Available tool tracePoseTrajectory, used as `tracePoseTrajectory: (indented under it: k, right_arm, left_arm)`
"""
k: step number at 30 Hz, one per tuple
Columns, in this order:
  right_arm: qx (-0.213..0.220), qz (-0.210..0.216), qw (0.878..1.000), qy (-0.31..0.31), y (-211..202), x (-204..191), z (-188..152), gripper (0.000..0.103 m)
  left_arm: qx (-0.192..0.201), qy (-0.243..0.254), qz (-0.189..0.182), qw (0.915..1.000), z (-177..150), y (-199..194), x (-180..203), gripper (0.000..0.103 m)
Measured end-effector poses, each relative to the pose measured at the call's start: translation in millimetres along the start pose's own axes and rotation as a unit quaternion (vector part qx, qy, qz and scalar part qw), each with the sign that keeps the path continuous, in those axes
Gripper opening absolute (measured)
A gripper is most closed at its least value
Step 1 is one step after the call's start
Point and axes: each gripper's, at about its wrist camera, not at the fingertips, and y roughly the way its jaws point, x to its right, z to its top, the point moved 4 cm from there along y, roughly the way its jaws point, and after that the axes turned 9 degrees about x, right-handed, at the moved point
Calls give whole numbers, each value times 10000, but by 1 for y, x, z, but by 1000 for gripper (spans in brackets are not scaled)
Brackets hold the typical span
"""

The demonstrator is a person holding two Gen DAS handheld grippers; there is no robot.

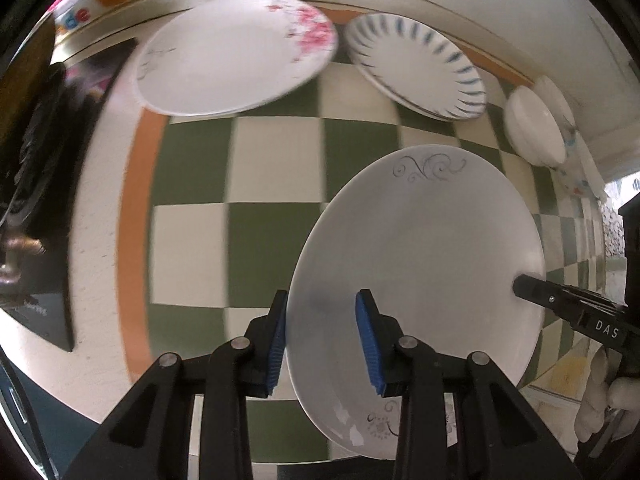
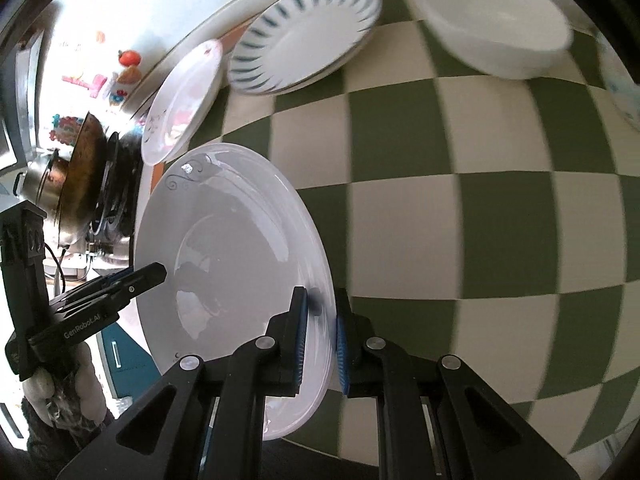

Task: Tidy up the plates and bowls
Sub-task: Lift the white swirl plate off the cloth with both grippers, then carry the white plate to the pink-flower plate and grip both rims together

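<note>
A white plate with grey scroll marks is held up over the checkered tablecloth by both grippers. My left gripper straddles its near left rim, the jaws apart with a visible gap. My right gripper is shut on the plate's right rim; it shows in the left wrist view at the plate's right edge. A pink-flowered plate and a blue-striped plate lie at the back. White bowls sit at the back right.
A stove with a wok and pots stands left of the table. A dark slab lies at the table's left edge. A wall with magnets runs behind the table. The tablecloth spreads to the right.
</note>
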Motion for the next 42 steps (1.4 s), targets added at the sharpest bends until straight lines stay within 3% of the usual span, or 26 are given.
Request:
tracePoseTrajectory:
  k: [7, 15, 29, 32, 39, 42]
  right_arm:
    - [69, -180, 9995, 240, -19, 63, 2, 15]
    - [-49, -324, 9986, 415, -13, 106, -1, 15]
    - [-177, -221, 9995, 152, -6, 108, 16, 15]
    - [-250, -171, 9989, 354, -10, 111, 16, 15]
    - [328, 62, 9982, 502, -70, 95, 24, 18]
    - [479, 372, 9980, 194, -87, 57, 40, 31]
  left_arm:
    - [-209, 208, -133, 9995, 1, 28, 46, 31]
    - [-429, 193, -83, 9989, -2, 55, 69, 31]
    - [-438, -33, 144, 9989, 3, 58, 68, 31]
    - [-324, -233, 283, 9988, 2, 42, 63, 31]
    - [719, -1032, 364, 9914, 34, -51, 21, 32]
    - [1058, -1182, 376, 9866, 52, -79, 1, 42]
